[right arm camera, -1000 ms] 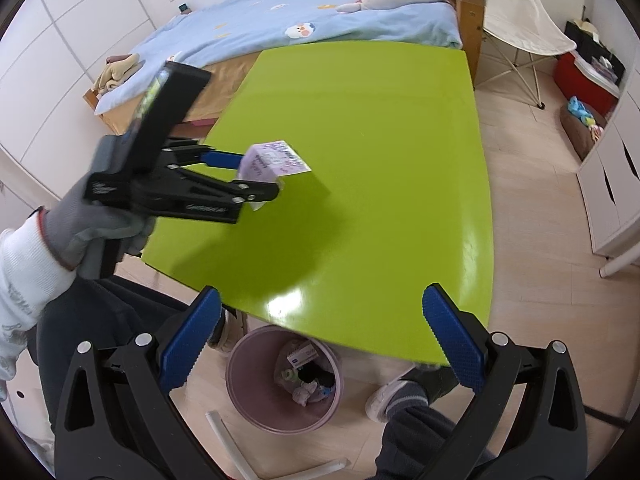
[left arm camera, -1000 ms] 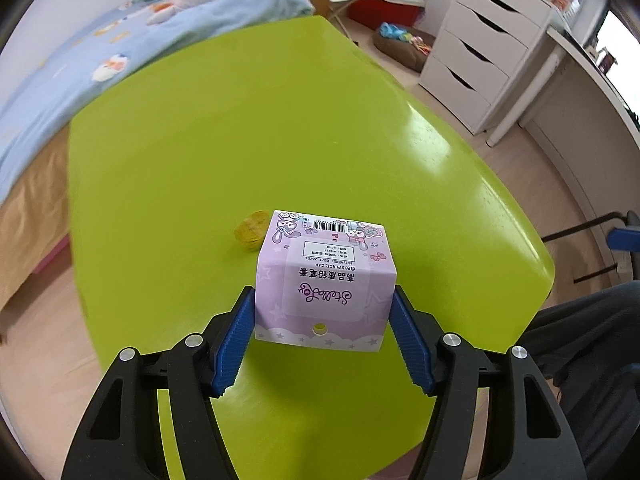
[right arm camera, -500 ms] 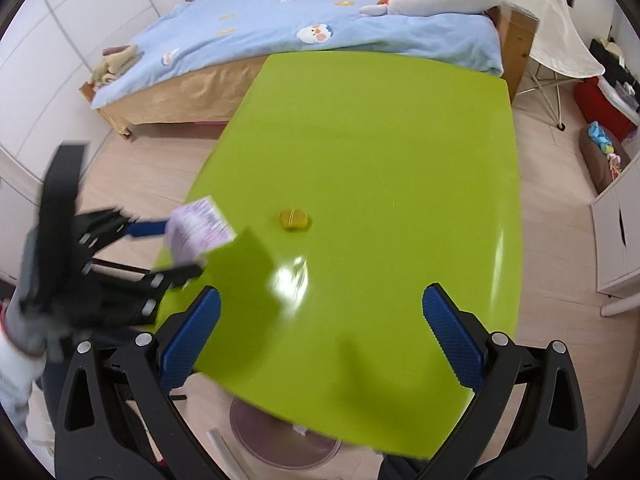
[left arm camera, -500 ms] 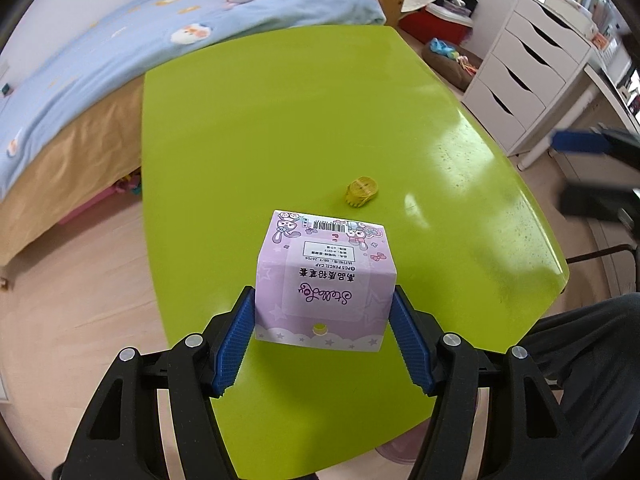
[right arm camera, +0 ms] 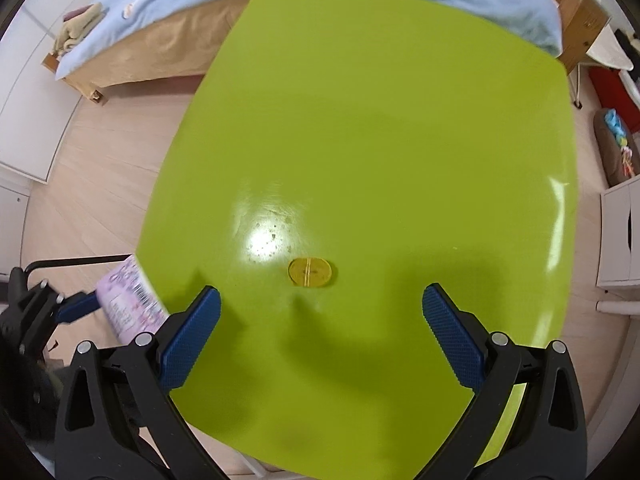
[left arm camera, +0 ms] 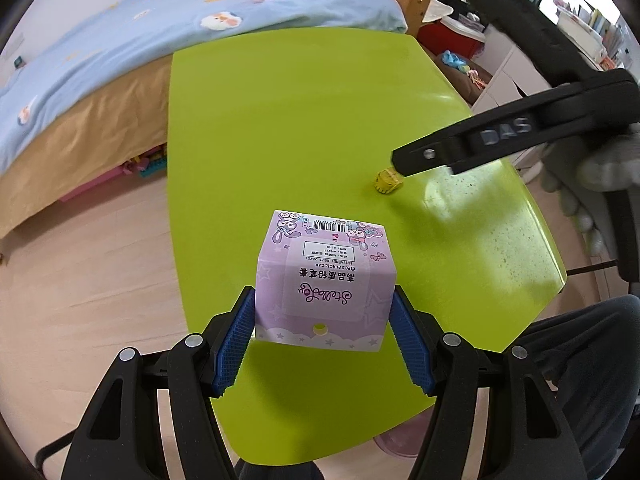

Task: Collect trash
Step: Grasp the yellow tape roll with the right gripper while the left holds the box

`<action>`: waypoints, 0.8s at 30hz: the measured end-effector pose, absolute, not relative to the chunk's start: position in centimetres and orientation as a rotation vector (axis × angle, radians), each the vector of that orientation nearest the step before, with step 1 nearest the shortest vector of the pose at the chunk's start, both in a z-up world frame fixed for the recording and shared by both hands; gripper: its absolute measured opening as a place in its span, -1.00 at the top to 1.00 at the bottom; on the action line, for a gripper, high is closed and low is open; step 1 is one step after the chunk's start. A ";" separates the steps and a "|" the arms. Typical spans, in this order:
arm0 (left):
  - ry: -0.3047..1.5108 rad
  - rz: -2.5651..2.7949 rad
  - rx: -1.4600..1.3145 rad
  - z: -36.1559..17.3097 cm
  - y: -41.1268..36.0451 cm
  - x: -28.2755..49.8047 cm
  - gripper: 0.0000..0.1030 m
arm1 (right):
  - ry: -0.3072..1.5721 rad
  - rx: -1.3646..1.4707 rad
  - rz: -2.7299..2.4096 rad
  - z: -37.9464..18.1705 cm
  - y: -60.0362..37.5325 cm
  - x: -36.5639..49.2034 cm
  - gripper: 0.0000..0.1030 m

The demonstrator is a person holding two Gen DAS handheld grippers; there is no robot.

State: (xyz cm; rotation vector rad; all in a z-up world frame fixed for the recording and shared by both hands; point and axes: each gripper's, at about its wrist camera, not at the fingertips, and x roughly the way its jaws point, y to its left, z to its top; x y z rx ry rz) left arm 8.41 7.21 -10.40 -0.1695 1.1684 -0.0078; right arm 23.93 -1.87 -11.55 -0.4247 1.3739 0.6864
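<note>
My left gripper [left arm camera: 323, 316] is shut on a pink-purple cardboard box [left arm camera: 326, 280] and holds it above the near left part of the green table [left arm camera: 288, 120]. The box also shows in the right wrist view [right arm camera: 132, 304] at the table's left edge. A small round yellow piece of trash [right arm camera: 309, 272] lies on the table. My right gripper [right arm camera: 320, 312] is open and empty, hovering just in front of the yellow piece. In the left wrist view the right gripper's arm [left arm camera: 480, 144] hangs over the yellow piece [left arm camera: 386, 180].
A bed with a blue cover [left arm camera: 120, 40] stands beyond the table's far and left sides. White drawers [right arm camera: 620, 236] stand to the right. A pink bin's rim [left arm camera: 396, 446] shows under the table's near edge. Wooden floor lies to the left.
My right gripper has moved forward and down over the table, close to the yellow piece. My left gripper has carried the box leftwards towards the table's left edge, still shut on it.
</note>
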 end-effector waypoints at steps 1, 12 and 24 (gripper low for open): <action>1.167 -0.009 -0.175 -10.5 7.4 8.4 -0.25 | 1.381 -0.428 0.685 -11.9 -1.6 24.0 -0.92; 1.151 -0.016 -0.223 -11.5 8.6 8.5 -0.25 | 1.432 -0.475 0.667 -14.5 0.3 24.8 0.16; 1.141 -0.008 -0.227 -11.9 8.8 8.7 -0.25 | 1.385 -0.472 0.677 -13.3 -0.8 24.3 0.46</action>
